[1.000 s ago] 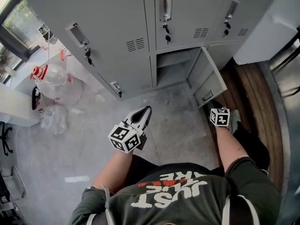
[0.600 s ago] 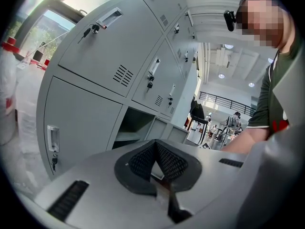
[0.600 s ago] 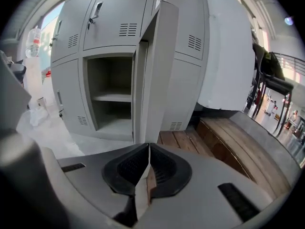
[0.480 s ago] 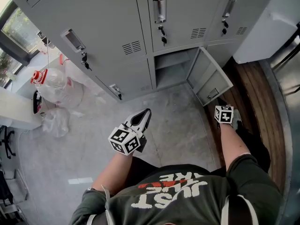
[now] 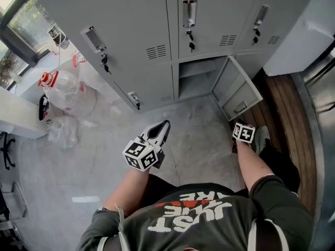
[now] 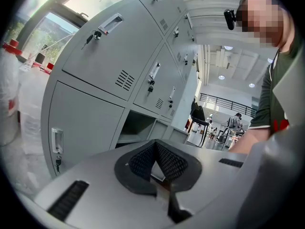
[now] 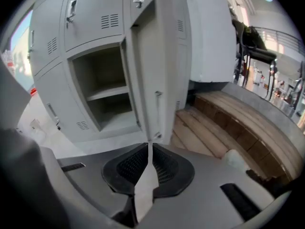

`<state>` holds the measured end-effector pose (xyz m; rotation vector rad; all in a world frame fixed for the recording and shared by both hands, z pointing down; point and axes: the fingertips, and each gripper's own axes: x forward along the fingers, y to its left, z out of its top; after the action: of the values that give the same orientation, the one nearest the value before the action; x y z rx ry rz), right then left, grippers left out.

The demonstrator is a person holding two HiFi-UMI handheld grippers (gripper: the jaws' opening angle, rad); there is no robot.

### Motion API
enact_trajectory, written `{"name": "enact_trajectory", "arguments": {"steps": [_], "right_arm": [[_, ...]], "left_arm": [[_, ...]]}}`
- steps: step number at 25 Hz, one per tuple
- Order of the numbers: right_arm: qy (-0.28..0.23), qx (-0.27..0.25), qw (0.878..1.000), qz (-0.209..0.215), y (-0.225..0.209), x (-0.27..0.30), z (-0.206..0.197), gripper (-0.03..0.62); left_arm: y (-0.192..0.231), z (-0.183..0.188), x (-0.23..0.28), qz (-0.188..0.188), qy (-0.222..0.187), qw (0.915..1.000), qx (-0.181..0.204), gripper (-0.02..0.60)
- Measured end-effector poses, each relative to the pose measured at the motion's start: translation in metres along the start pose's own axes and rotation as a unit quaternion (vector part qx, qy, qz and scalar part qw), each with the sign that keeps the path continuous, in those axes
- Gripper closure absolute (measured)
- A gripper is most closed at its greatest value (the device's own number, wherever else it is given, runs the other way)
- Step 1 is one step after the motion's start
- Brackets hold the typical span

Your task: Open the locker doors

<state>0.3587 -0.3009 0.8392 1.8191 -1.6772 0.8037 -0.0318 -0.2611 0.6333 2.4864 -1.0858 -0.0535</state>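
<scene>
Grey sheet-steel locker door stands swung out at my one o'clock, baring a boxy compartment with one flat shelf. My right tool has its ribbed black pads together right at the door's lower corner; whether they pinch it, I cannot tell. My left tool, at seven o'clock from the door, is closed and empty over the mottled stone floor.

Legible print: one word only, on clothing.
Found in the head view on the dark green shirt: "JUST" in large white block capitals, set across the chest and upside down to the camera. Just above it, a second line in red and white letters, creased into the fabric and partly folded under; not readable.
</scene>
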Motion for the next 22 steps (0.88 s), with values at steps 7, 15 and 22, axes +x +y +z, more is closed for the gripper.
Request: {"name": "enact_trajectory", "arguments": {"steps": [7,15,22], "right_arm": [[-0.087,-0.085,0.95,0.288,0.237,-0.047,0.056,0.554],[-0.283,-0.182,0.855,0.394,0.355,-0.18,0.202,0.556],[-0.287,-0.214,0.845,0.398,0.363,-0.192,0.204,0.556]], "left_arm": [[0.026,0.031,-0.034,0.045,-0.029,0.9982,0.026,0.582],[0.064,0.098,-0.083,0.118,-0.079,0.9863,0.084,0.583],[0.06,0.112,-0.097,0.109,-0.096,0.9859,0.082,0.583]]}}
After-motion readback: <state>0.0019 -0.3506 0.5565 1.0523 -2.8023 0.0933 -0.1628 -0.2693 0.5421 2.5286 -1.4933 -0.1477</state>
